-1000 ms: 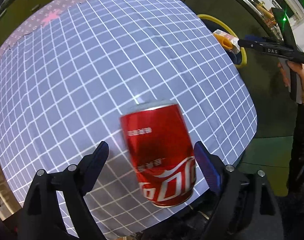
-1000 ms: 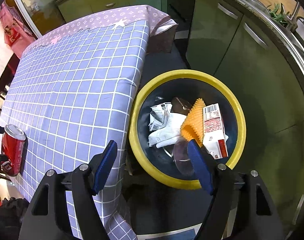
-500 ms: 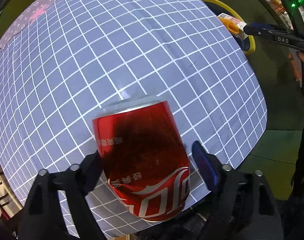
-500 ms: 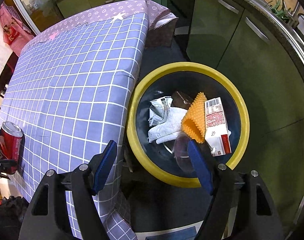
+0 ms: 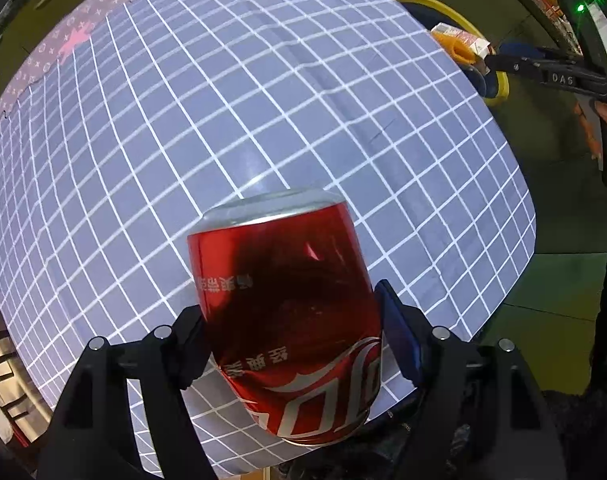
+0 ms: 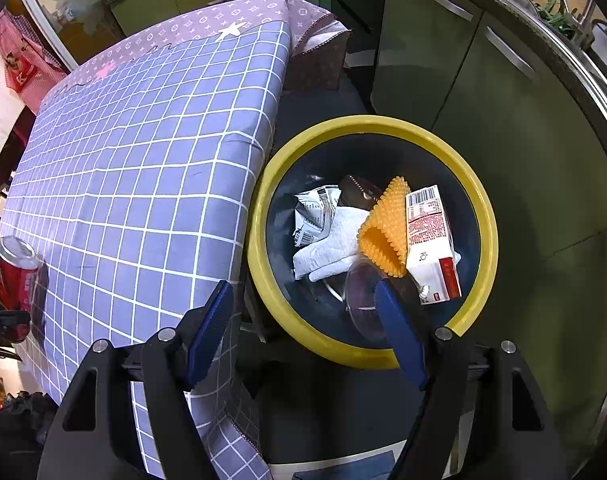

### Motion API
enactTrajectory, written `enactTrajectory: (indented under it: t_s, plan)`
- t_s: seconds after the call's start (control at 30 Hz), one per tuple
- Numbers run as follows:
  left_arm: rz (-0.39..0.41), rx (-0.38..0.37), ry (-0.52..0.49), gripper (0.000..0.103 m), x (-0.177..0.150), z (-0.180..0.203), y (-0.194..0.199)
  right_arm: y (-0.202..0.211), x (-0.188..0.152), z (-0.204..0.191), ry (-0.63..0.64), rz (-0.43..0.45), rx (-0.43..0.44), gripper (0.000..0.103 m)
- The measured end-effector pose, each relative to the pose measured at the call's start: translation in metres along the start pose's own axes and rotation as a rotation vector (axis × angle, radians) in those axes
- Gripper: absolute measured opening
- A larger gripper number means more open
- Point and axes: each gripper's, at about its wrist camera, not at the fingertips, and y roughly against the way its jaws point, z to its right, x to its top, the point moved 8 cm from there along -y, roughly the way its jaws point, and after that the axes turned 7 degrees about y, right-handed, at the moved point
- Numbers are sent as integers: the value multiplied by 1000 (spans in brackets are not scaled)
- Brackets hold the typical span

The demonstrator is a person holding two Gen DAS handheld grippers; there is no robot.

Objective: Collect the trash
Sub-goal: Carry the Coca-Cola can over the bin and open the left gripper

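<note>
A red cola can (image 5: 291, 312) stands near the front edge of the table with the blue checked cloth (image 5: 223, 120). My left gripper (image 5: 291, 344) is shut on the can, one pad on each side. The can also shows at the far left of the right wrist view (image 6: 13, 276). My right gripper (image 6: 303, 332) is open and empty, held above the near rim of the yellow-rimmed trash bin (image 6: 479, 208). The bin holds a white carton (image 6: 431, 240), an orange spiky piece (image 6: 385, 232), white paper (image 6: 331, 244) and a clear cup (image 6: 361, 296).
The bin stands on the floor against the table's right side. Green kitchen cabinets (image 6: 483, 92) run behind and to the right of it. In the left wrist view the right gripper (image 5: 543, 72) and the hand holding it hover over the bin (image 5: 443, 4).
My left gripper's jaws have closed from wide open onto the can. The right gripper has drifted slightly but stays open above the bin.
</note>
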Motion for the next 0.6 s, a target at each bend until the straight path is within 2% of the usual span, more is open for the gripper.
enactTrajectory:
  t_s: [0.2, 0.33, 0.5, 0.6]
  plan:
    - [47, -5, -21, 70, 13, 6, 22, 6, -5, 4, -14, 5, -7, 73]
    - [97, -13, -75, 70, 36, 26, 43, 18, -13, 13, -37, 18, -22, 73]
    - [158, -42, -183, 70, 76, 76, 62, 36, -33, 36, -84, 33, -51, 73]
    - [194, -76, -263, 70, 107, 120, 67, 43, -50, 54, -123, 32, -63, 73]
